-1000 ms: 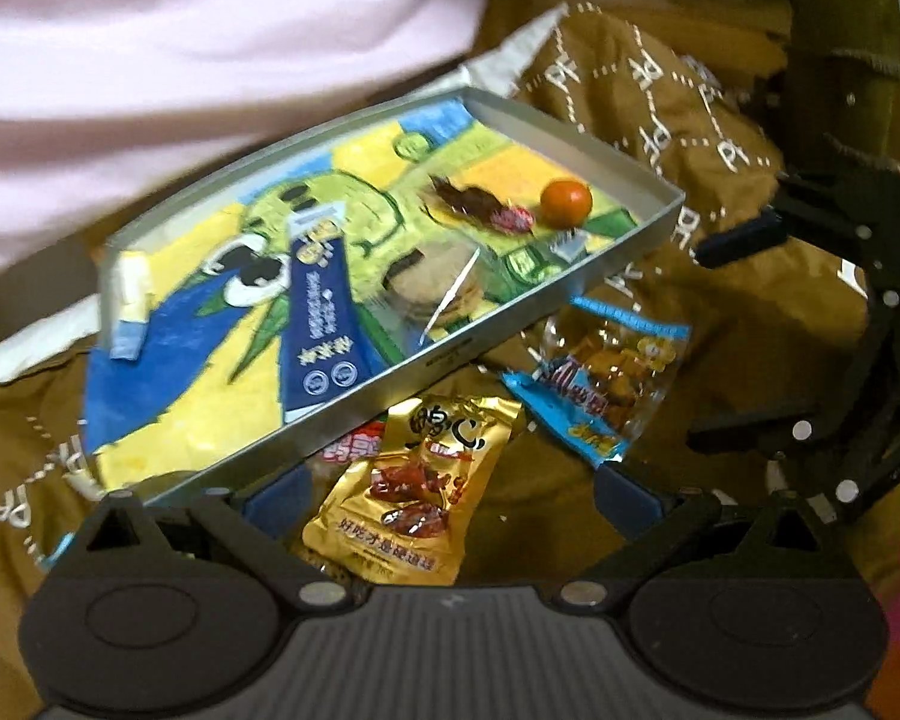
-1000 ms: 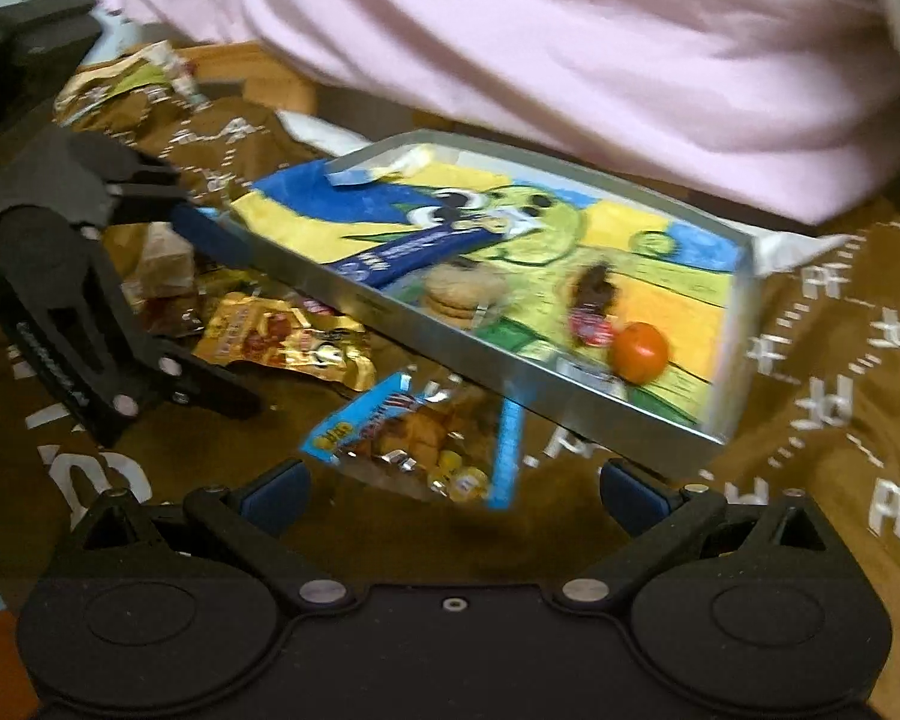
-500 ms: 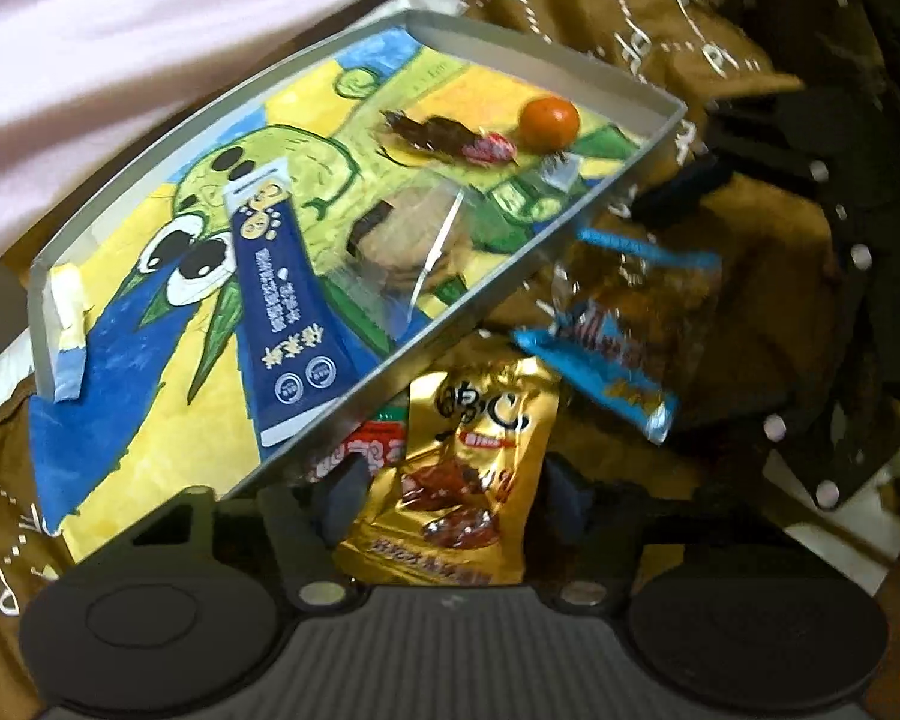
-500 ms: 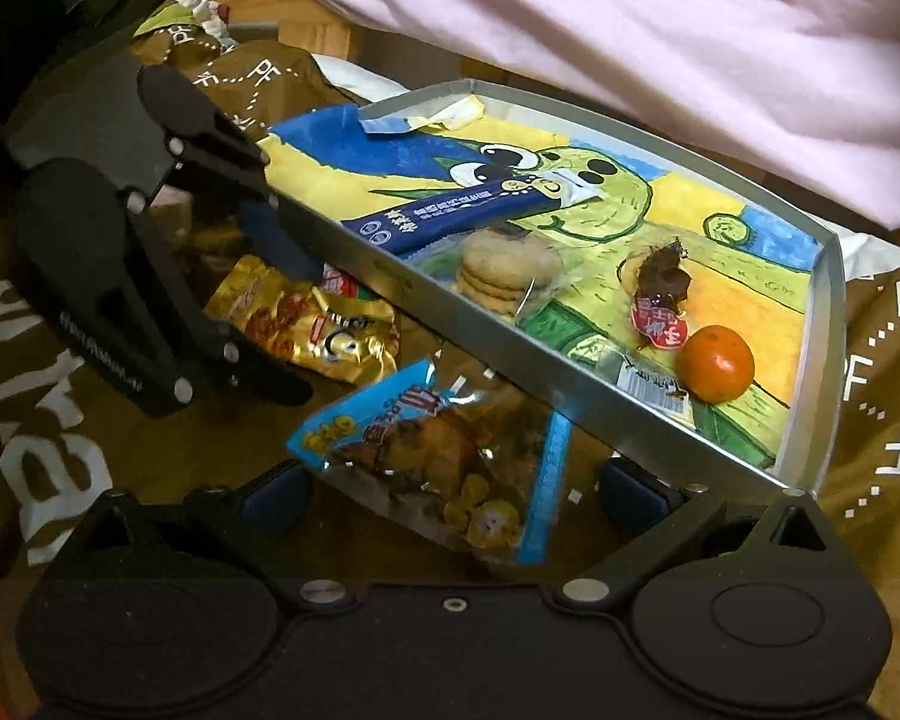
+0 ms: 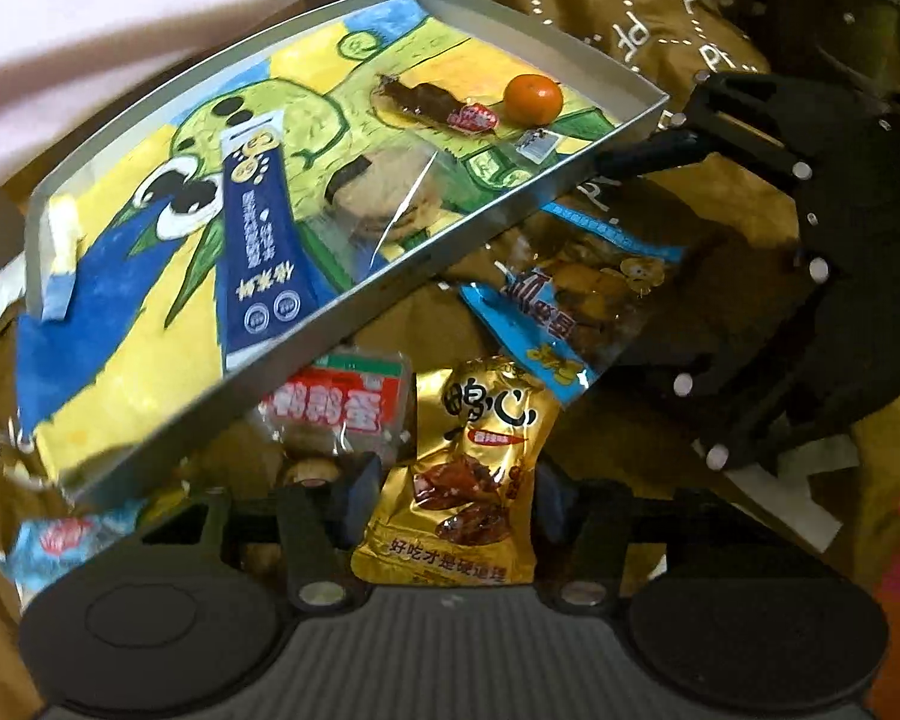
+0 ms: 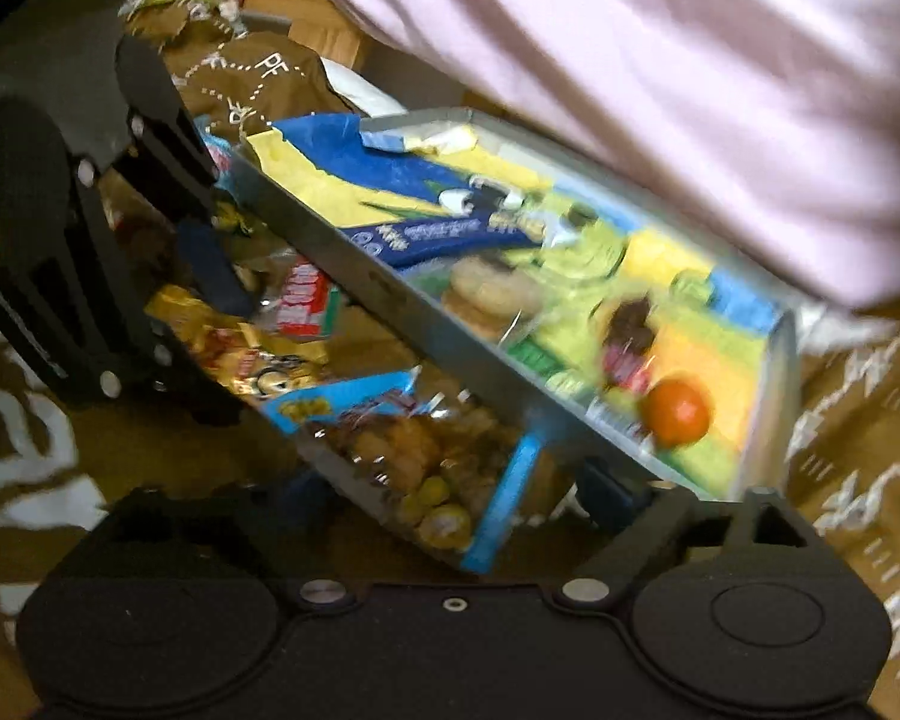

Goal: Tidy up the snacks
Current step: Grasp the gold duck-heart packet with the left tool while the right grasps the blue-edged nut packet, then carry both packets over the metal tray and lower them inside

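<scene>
1. Your gold foil snack pouch [image 5: 456, 480] lies on the brown patterned blanket [image 5: 630, 12] just in front of the shallow grey tray with the cartoon lining [image 5: 480, 228], and your left gripper [image 5: 450, 498] is clenched on its lower half, a blue pad pressing each side.
2. Grip it firmly enough that the slick foil does not slide, lift straight up to clear the tray wall, then set it flat on a bare part of the lining, away from the small orange fruit [image 5: 533, 97] and the clear-wrapped round biscuits [image 5: 384, 192].
3. Watch the red-and-green packet [image 5: 336, 405] touching the pouch's left edge; it may drag along.
4. Your right gripper [image 6: 450, 492] straddles the blue-edged clear bag of brown snacks [image 6: 414, 450]; blur hides whether it is truly pinching, so I cannot tell.
5. The left view shows your pad contact on the pouch; the right view hides that behind the left gripper's body, yet shows the blue-edged bag tucked against the tray's near wall.
</scene>
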The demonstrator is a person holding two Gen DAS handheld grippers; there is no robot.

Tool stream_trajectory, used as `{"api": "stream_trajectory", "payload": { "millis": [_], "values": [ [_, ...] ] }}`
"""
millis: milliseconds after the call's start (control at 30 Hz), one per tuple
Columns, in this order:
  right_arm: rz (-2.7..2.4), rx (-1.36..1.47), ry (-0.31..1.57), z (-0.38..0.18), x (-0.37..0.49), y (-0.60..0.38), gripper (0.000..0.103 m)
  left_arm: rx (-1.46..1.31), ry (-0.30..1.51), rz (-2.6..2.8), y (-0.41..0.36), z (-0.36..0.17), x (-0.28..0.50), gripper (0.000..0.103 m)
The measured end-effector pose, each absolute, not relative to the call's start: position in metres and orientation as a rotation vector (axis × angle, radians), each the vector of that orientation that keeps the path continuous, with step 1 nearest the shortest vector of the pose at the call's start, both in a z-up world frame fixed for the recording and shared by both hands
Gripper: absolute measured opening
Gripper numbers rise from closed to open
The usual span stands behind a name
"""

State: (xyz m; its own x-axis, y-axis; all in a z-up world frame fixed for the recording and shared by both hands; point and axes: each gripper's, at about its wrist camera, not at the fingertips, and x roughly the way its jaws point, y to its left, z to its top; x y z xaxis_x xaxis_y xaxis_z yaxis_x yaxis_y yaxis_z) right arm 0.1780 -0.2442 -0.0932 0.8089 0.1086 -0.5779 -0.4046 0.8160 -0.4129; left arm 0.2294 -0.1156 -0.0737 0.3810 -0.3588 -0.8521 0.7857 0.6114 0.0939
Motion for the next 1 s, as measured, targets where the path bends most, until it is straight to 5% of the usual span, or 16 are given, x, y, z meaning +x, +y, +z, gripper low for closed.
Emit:
{"api": "stream_trajectory", "payload": {
  "millis": [133, 267, 400, 1000],
  "values": [
    [0.318, -0.641, 0.549, -0.096, 0.173, -0.235, 0.07, 0.494, 0.948, -0.75, -0.113, -0.071, 0.227, 0.056],
    [0.354, -0.656, 0.568, -0.098, 0.168, -0.23, 0.037, 0.434, 1.01, -0.732, -0.105, -0.071, 0.225, 0.055],
    [0.331, -0.705, 0.524, -0.1, 0.156, -0.226, 0.025, 0.388, 1.026, -0.707, -0.094, -0.07, 0.215, 0.054],
    [0.24, -0.775, 0.343, -0.094, 0.084, -0.225, 0.019, 0.337, 0.851, -0.558, -0.067, -0.065, 0.149, 0.053]
  ]
}}
